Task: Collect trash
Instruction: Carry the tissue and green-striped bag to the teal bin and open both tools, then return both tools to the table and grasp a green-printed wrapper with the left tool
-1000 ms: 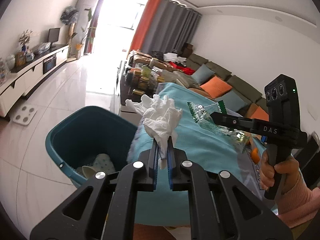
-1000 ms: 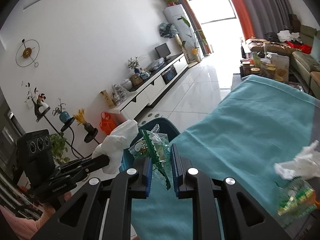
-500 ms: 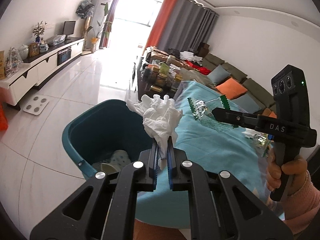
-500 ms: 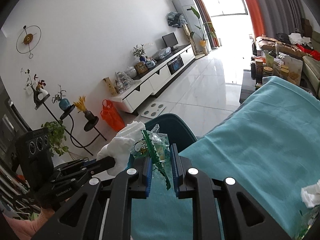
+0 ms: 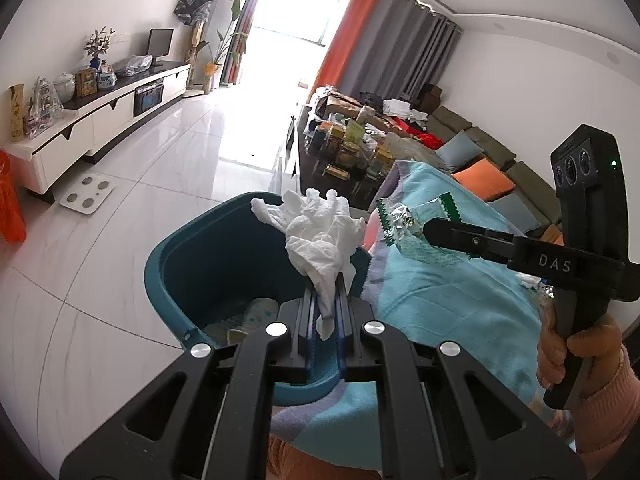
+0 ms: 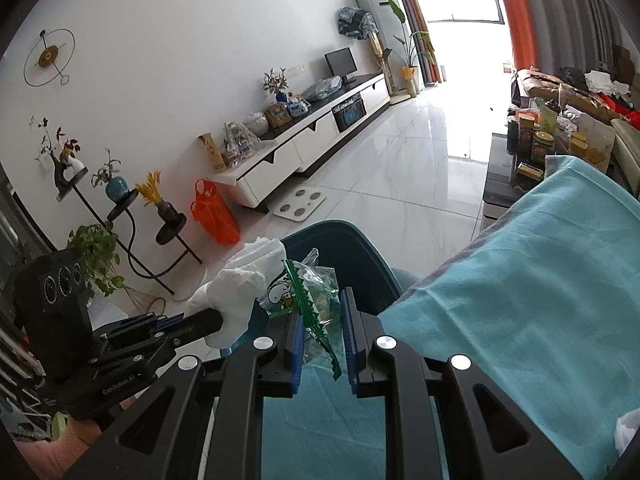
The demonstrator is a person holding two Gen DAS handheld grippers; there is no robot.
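Crumpled white tissue (image 5: pixel 320 236) pinched at its lower end between the nearly closed blue pads of the left hand-held gripper (image 5: pixel 325 312), its loose bulk standing up above the fingertips and hanging over the open mouth of a teal waste bin (image 5: pixel 168 264). Clear snack wrapper (image 6: pixel 308 300) with green zigzag edges and a cartoon print clamped in the right hand-held gripper (image 6: pixel 320 332), jaws a little wider apart than the left pair but closed on the plastic, poised near the bin's rim on the bench side. Inside the bin, a few discarded pieces, too unclear to name. Bin on the pale tiled floor, right against a bench (image 6: pixel 520 320) draped in a turquoise cloth; more scraps of tissue and wrapper at the far right of that cloth. Part of a hand in a pink sleeve (image 5: pixel 600 408) gripping the right tool's handle. Beyond: white TV cabinet, bathroom scale on the floor, orange and grey curtains, sofa with cushions.

Step in hand, by judgement: carrying two pieces of trash to the bin for dropping. Next move likely calls for centring each load over the opening, well inside the rim, then spreading the jaws to let go; light tissue may cling to a pad, the wrapper may drift toward the cloth edge.
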